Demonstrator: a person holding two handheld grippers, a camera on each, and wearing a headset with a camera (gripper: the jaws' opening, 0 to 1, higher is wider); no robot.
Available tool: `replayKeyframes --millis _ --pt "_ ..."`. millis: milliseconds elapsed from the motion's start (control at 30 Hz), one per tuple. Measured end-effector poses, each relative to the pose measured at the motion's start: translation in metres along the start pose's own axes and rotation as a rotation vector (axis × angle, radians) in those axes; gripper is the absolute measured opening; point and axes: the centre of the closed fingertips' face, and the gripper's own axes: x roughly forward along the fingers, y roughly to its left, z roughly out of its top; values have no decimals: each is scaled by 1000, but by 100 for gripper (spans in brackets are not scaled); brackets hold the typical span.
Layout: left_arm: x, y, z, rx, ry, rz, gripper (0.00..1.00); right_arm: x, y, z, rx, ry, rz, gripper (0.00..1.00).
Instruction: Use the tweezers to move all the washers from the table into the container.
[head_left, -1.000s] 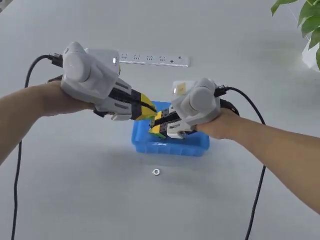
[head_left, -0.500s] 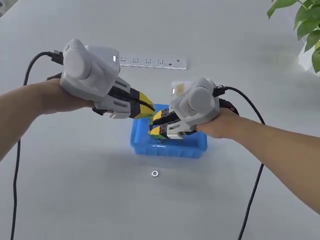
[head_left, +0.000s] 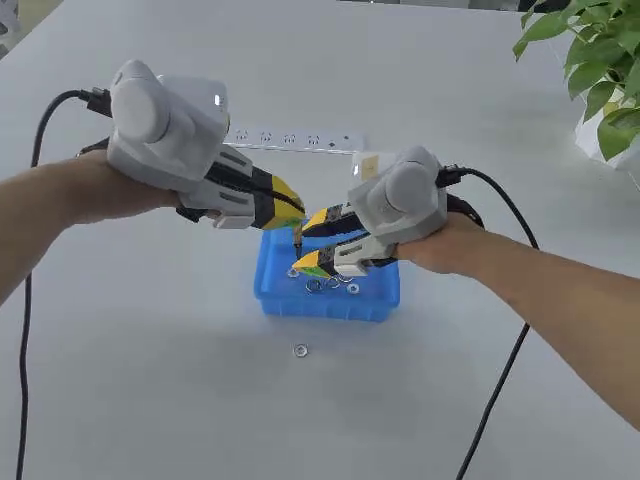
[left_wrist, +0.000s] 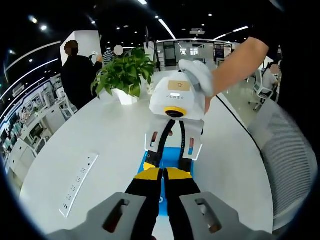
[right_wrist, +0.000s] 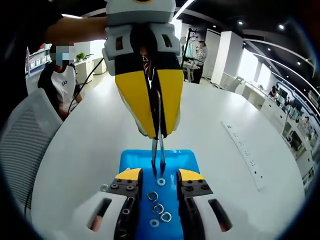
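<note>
Because the left gripper (head_left: 296, 207) has its jaws pressed together on the tweezers (head_left: 297, 236), any slackening of that squeeze could let the thin tool twist or slide out; I judge this the main risk. The tweezers' tips hang just above the blue container (head_left: 325, 306), and I cannot tell whether they pinch a washer. One loose washer (head_left: 301, 350) lies on the tabletop (head_left: 150, 380) just in front of the container's near wall. It is flat and small, so it could skid or flick away when nipped at its edge. Inside the container sits a small cluster of washers (right_wrist: 158, 207), perhaps five, some touching. To the right, the right gripper (head_left: 310, 244) hovers over the container with its jaws apart and empty. It is close enough to the tweezers that the two could bump.
</note>
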Motion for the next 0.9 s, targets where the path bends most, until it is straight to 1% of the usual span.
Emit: replayKeyframes --millis 100,300,367,567,767,900 --pt "-3 -3 4 -4 0 3 5 -10 2 3 9 -4 -14 33" --pt "-8 -12 13 -2 -2 8 5 -28 10 6 12 -3 -35 38" --pt "-9 -15 15 8 -1 8 5 -33 10 4 15 0 -43 40" --pt "-11 -22 21 7 -6 7 5 -52 15 0 35 -3 -74 44" --pt "-14 -30 23 -4 -11 2 5 -67 21 -6 61 -5 -101 50" --pt "-15 -36 21 -7 -12 -1 5 -75 25 -10 77 0 -115 54"
